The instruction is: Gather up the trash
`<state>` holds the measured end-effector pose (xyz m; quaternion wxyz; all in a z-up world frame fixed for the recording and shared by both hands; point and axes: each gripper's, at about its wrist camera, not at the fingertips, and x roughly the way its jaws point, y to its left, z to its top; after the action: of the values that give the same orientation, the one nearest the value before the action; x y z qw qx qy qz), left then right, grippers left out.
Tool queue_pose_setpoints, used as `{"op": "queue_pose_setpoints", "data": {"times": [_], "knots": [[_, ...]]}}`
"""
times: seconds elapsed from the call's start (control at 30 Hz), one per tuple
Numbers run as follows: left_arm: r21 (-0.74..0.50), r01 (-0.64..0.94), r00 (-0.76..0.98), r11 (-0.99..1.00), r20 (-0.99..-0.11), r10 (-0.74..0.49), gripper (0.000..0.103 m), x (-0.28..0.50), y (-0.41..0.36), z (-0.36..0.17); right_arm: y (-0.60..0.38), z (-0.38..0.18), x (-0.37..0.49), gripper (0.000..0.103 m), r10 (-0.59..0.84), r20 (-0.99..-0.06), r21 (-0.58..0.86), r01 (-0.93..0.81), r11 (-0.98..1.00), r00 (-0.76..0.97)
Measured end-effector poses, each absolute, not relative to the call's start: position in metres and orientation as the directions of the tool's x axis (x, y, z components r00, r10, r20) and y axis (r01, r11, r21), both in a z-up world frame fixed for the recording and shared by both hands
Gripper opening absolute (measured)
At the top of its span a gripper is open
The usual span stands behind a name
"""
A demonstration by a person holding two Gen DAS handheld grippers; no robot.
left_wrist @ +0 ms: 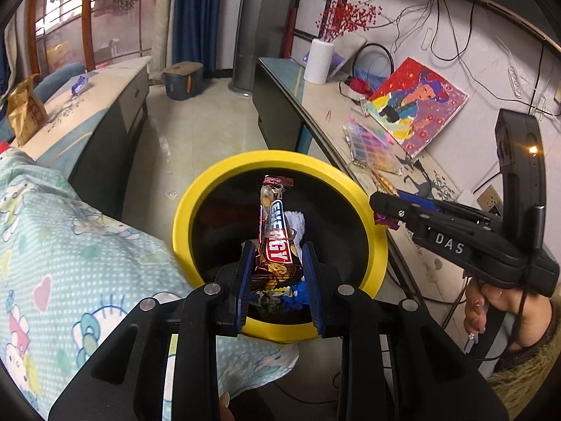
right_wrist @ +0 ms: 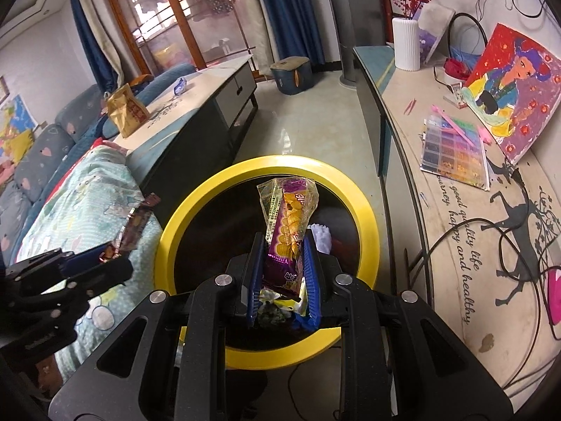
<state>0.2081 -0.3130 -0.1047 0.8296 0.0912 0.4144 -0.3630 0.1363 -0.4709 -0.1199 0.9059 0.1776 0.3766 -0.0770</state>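
My left gripper [left_wrist: 277,256] is shut on a brown snack-bar wrapper [left_wrist: 275,235] with a red and blue label, held over the black bin with a yellow rim [left_wrist: 224,172]. My right gripper [right_wrist: 283,249] is shut on a purple and clear biscuit wrapper [right_wrist: 287,221], also above the yellow-rimmed bin [right_wrist: 210,182]. White paper [right_wrist: 320,236] and other wrappers lie inside the bin. In the left wrist view the right gripper [left_wrist: 385,210] reaches in from the right with a purple wrapper end at its tip. In the right wrist view the left gripper [right_wrist: 108,256] shows at the left with the brown wrapper [right_wrist: 138,222].
A patterned blanket [left_wrist: 70,245] lies left of the bin. Behind it a coffee table [right_wrist: 196,105] carries a brown paper bag [right_wrist: 126,112] and a blue wrapper [right_wrist: 180,87]. A long sideboard [right_wrist: 455,245] at the right holds a painting [right_wrist: 515,91], a bead box [right_wrist: 454,152] and a white vase [right_wrist: 406,44].
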Motion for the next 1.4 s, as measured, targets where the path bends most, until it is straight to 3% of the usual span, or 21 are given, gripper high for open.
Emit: {"op": "queue_pose_setpoints", "data": {"times": [0.33, 0.47, 0.53, 0.6, 0.8, 1.13, 1.4], "knots": [[-0.194, 0.672, 0.331, 0.714, -0.784, -0.525, 0.027, 0.231, -0.323, -0.135, -0.472, -0.128, 0.15, 0.017, 0.0, -0.73, 0.262, 0.28, 0.924, 0.684], [-0.177, 0.66, 0.334, 0.73, -0.802, -0.496, 0.049, 0.241, -0.329, -0.142, -0.476, -0.132, 0.155, 0.026, 0.009, -0.738, 0.283, 0.297, 0.912, 0.675], [-0.179, 0.65, 0.332, 0.738, -0.807, -0.488, 0.053, 0.244, -0.329, -0.143, -0.477, -0.132, 0.154, 0.03, 0.011, -0.737, 0.289, 0.301, 0.909, 0.676], [-0.177, 0.644, 0.337, 0.744, -0.807, -0.484, 0.07, 0.245, -0.327, -0.143, -0.476, -0.131, 0.151, 0.035, 0.004, -0.735, 0.284, 0.302, 0.91, 0.678], [-0.177, 0.625, 0.352, 0.761, -0.805, -0.477, 0.095, 0.24, -0.316, -0.133, -0.473, -0.122, 0.137, 0.049, -0.025, -0.724, 0.266, 0.313, 0.912, 0.689], [-0.093, 0.559, 0.467, 0.824, -0.786, -0.405, 0.097, 0.213, -0.283, -0.095, -0.457, -0.091, 0.103, 0.082, -0.071, -0.674, 0.22, 0.292, 0.931, 0.735], [-0.052, 0.5, 0.562, 0.865, -0.74, -0.369, 0.097, 0.18, -0.249, -0.062, -0.436, -0.065, 0.074, 0.093, -0.082, -0.612, 0.211, 0.262, 0.942, 0.786]]}}
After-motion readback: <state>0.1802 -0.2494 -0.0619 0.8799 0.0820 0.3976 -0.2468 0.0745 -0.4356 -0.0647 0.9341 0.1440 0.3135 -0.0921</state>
